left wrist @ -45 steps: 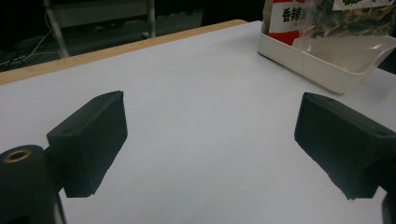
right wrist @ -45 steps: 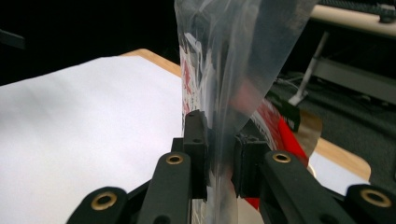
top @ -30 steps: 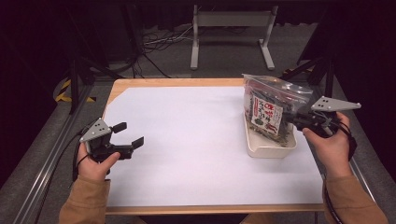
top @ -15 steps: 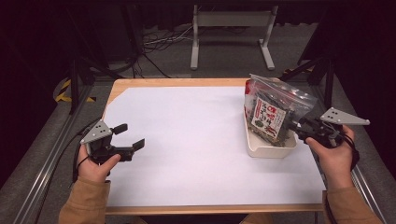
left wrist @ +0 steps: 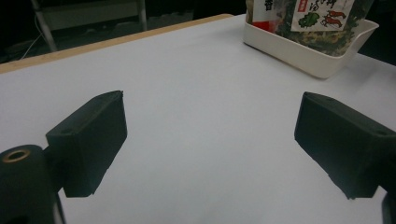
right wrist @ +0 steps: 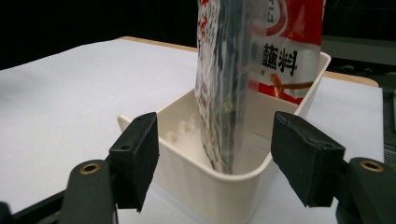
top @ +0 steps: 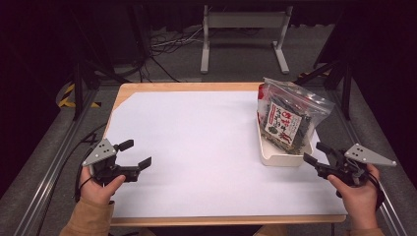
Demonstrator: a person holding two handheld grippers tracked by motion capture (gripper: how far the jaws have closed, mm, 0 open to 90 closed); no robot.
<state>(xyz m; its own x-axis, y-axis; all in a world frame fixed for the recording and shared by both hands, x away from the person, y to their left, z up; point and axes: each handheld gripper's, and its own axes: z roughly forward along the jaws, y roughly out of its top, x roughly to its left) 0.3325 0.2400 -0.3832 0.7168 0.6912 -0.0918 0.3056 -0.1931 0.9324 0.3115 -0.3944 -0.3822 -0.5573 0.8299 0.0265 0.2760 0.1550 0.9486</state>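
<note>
A clear zip bag (top: 290,118) of red-and-white snack packets stands upright in a white tray (top: 280,160) at the table's right side. My right gripper (top: 312,151) hangs just short of the tray's near end. Its jaws have just been opening, and they stand open with nothing pressed between them. In the right gripper view the tray (right wrist: 224,186) and the bag (right wrist: 233,84) rise close beyond the right gripper (right wrist: 215,158). My left gripper (top: 139,153) is open over the white sheet at the front left. In the left gripper view the tray (left wrist: 308,56) lies far beyond the left gripper (left wrist: 210,140).
A white sheet (top: 196,147) covers the wooden table, whose edge (top: 187,87) shows at the back. Metal rails (top: 54,162) run along both sides. A grey metal stand (top: 243,29) and cables lie on the floor beyond the table.
The right gripper let go of the bag, opened its jaws and drew back and down toward the table's near edge. The bag stays in the tray. The left gripper has kept still.
</note>
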